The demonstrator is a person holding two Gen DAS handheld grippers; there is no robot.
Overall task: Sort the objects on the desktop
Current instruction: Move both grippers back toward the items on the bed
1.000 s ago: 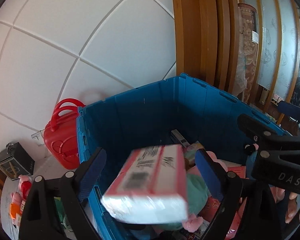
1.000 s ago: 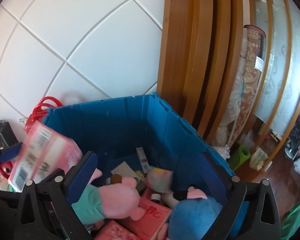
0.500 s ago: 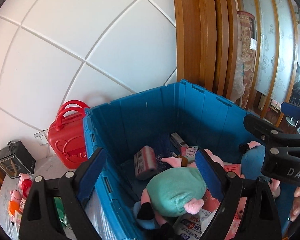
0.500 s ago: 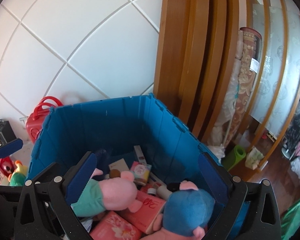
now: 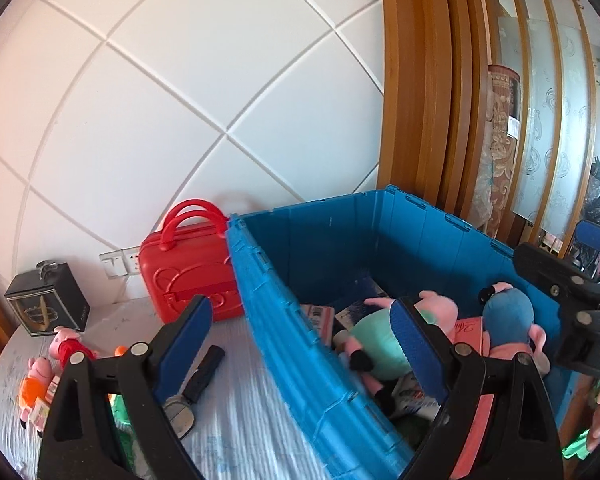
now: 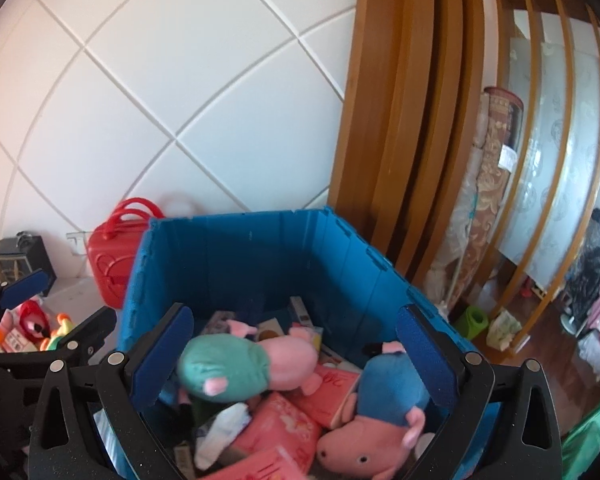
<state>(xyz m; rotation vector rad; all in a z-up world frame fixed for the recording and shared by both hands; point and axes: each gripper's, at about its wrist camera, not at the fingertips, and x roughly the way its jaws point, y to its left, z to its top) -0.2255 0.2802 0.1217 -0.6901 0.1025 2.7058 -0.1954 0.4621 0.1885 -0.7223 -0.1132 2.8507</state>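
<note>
Home living space: wooden slat partition (image 6: 540, 140) with frosted glass, rolled rug (image 6: 496, 184) beside it, plush toys in blue crate (image 6: 235, 256).

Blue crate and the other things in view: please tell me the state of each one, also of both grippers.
blue crate: open on top, partly filled.
green-dressed pig plush: lying inside the crate.
blue-dressed pig plush: lying inside the crate.
red case: upright, closed, beside the crate.
left gripper: open, holding nothing.
right gripper: open, holding nothing.
</note>
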